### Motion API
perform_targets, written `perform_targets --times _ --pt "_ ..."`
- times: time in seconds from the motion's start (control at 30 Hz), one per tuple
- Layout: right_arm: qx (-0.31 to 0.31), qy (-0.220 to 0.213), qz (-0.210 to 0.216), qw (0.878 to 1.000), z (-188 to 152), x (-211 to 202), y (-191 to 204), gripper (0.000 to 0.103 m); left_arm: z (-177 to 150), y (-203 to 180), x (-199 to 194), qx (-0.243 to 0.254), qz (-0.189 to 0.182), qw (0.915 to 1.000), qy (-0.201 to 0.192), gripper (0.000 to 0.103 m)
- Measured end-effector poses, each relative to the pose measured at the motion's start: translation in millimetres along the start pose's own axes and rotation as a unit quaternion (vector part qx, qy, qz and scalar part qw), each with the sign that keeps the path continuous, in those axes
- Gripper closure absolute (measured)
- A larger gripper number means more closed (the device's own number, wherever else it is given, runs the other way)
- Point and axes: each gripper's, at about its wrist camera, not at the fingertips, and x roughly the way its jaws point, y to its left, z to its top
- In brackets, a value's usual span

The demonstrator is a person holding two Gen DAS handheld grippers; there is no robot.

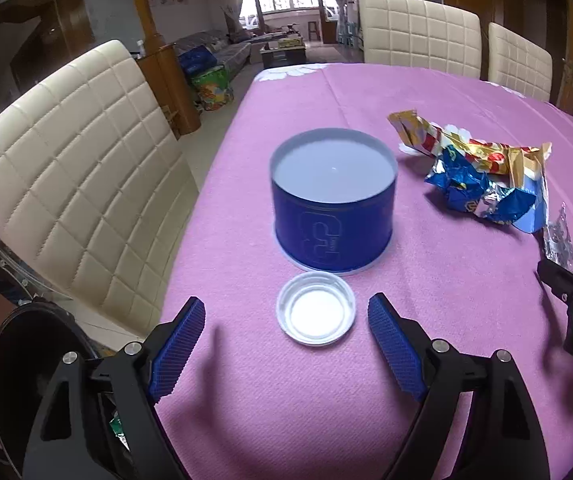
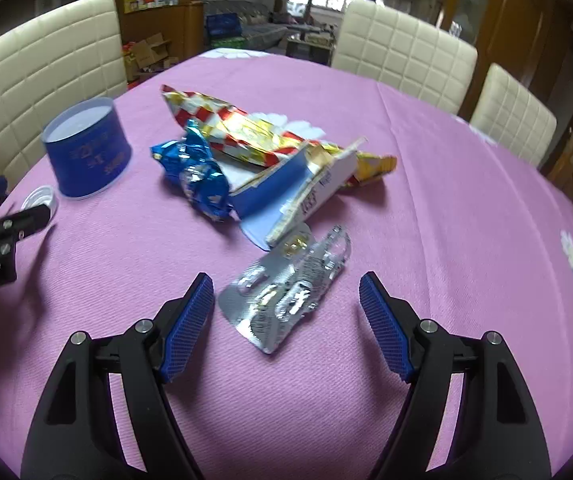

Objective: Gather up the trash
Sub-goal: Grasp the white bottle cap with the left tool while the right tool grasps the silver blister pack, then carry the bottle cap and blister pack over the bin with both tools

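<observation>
The trash I am after lies on the pink-clothed table (image 2: 446,184). A silver blister pack (image 2: 286,292) rests flat between the spread jaws of my right tool (image 2: 286,304), which is open and touches nothing. Just beyond it sit a flattened blue-and-white carton (image 2: 286,188), a crumpled blue foil wrapper (image 2: 194,168) and a red-and-gold snack bag (image 2: 242,128), heaped together mid-table. Toward the table's left edge a white plastic lid (image 1: 316,308) lies between the pads of my left tool (image 1: 286,312), also open and clear of it. Just behind the lid stands a blue round tub (image 1: 332,204). Cream quilted chairs (image 1: 66,184) line the table's edges.
</observation>
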Motion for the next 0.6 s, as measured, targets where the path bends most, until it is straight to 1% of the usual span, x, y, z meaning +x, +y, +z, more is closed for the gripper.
perform_targets --times 0.07,0.13,0.17,0.2,0.27,0.3,0.33,0.37,0.4,0.43,0.47,0.6 --pt "0.011 0.007 0.012 1.000 0.0 3.2 -4.6 0.029 -0.4 -6.0 2.6 0.012 -0.002 0.9999 0.003 0.021" --pt "0.017 0.009 0.023 1.000 0.3 4.0 -6.6 0.037 -0.6 -8.7 3.4 0.015 0.004 0.9999 -0.002 0.021" --pt "0.020 0.010 0.030 0.999 0.0 3.8 -6.8 0.043 -0.6 -9.1 3.3 0.016 0.004 0.9999 -0.003 0.021" --pt "0.022 0.010 0.032 0.999 -0.2 3.6 -6.8 0.046 -0.7 -8.8 3.2 0.015 0.001 0.9999 -0.004 0.021" --pt "0.023 0.007 0.031 0.999 -1.1 2.3 -6.6 0.047 -1.5 -7.6 3.0 0.011 -0.004 0.9999 -0.004 0.022" --pt "0.021 0.004 0.029 0.999 -1.3 0.4 -5.0 0.050 -1.9 -6.8 2.7 0.010 -0.007 0.9999 -0.005 0.023" --pt "0.020 0.003 0.026 0.999 -1.3 -0.7 -4.4 0.056 -2.4 -6.7 2.0 0.009 -0.010 0.9999 -0.007 0.030" --pt "0.020 0.001 0.023 1.000 -2.1 -2.6 -4.2 0.059 -2.6 -6.6 0.8 0.010 -0.014 0.9998 -0.008 0.042" --pt "0.022 0.002 0.024 0.999 -2.0 -3.1 -5.0 0.059 -2.6 -7.0 0.3 0.010 -0.017 0.9998 -0.008 0.049" --pt "0.024 0.002 0.025 0.999 -2.2 -4.0 -5.7 0.060 -2.7 -7.2 -0.9 0.011 -0.020 0.9997 -0.006 0.061" --pt "0.024 0.001 0.022 0.999 -3.5 -5.2 -6.0 0.060 -2.8 -7.5 -1.7 0.012 -0.023 0.9997 -0.004 0.064" --pt "0.021 -0.007 0.012 1.000 -6.0 -12.3 -9.3 0.061 -6.8 -7.3 -7.2 0.010 -0.015 0.9998 -0.012 0.064"
